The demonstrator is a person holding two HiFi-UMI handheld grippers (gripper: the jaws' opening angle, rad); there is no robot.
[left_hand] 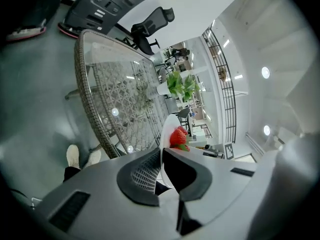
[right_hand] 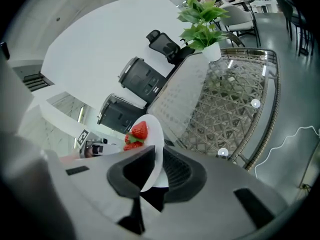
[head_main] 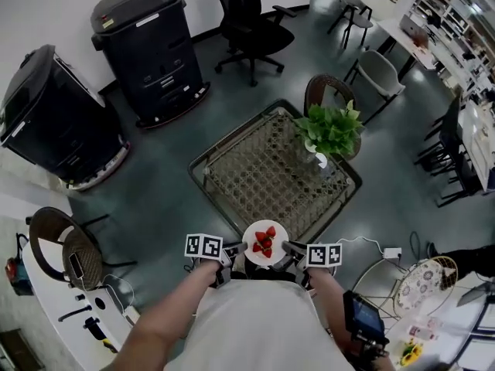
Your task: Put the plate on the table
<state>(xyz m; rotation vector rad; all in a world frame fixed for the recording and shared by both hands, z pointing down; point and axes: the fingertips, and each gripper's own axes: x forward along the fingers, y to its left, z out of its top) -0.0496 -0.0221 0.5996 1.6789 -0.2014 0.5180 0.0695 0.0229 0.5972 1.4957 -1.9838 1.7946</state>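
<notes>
We note a grey floor [head_main: 155, 192], a white wall [head_main: 46, 6], two dark bins [head_main: 147, 49] against it, a black office chair [head_main: 249, 25], round ceiling lights [left_hand: 265, 72].

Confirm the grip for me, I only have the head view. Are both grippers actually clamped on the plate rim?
Observer: Yes for the left. Its own view shows the left gripper with jaws closed on the rim of the plate, strawberries just beyond.
Operator: Right side?
Observer: Same. In the right gripper view, the right gripper has its jaws closed on the plate's other edge.
Operator: Table surface, bare wicker?
Observer: No. The right gripper view shows ceiling lights reflected on the table, so there is a glass top over the weave.
</notes>
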